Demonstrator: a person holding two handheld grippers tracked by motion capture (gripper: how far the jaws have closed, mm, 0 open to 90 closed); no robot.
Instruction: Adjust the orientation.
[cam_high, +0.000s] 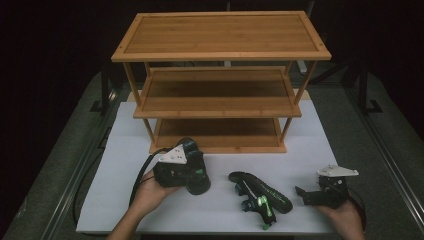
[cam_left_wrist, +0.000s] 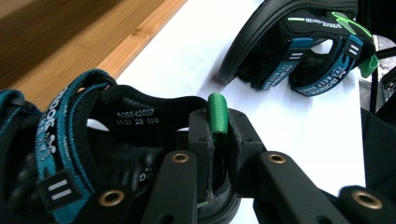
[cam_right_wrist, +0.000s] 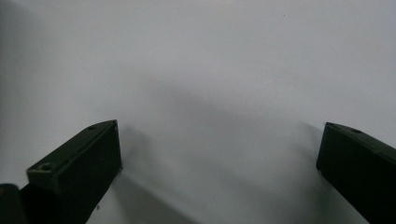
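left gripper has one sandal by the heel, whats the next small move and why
Probably lift it a little and carry it toward the bamboo rack. The left gripper is shut on the sandal at its green heel loop, and the rack's shelves look bare. The right gripper is open over the white mat, free for the second sandal.

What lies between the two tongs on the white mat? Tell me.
In the high view, a second sandal lies on its side between the left tongs, shut on the other sandal, and the open right tongs.
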